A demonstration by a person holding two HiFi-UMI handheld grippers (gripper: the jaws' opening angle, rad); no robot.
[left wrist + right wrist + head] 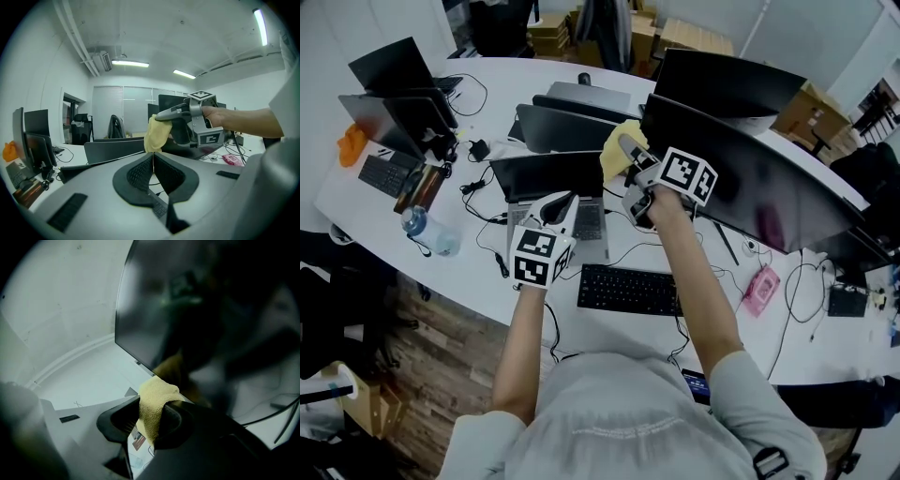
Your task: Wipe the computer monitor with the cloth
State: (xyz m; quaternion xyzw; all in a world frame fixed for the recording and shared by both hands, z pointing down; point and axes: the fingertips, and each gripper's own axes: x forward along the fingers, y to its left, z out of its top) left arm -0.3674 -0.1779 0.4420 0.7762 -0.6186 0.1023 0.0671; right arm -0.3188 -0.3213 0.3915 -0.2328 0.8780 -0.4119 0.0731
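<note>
The white table [469, 272] carries a keyboard [628, 291]; above it the left gripper [565, 204] has its jaws together on nothing. Further out, the right gripper [630, 150] has its jaws clamped on the yellow cloth [614, 155] at the left edge of the monitor [750, 178]. Whether the cloth touches the screen cannot be made out; cardboard boxes [548, 33] stand beyond.

Rough terry cloth [152, 404], glossy reflective monitor screen [178, 301]

An office; a white desk [497, 80] carries monitors [741, 183], laptops [546, 176] and keyboards [628, 290]; strip lights [130, 63] overhead.
</note>
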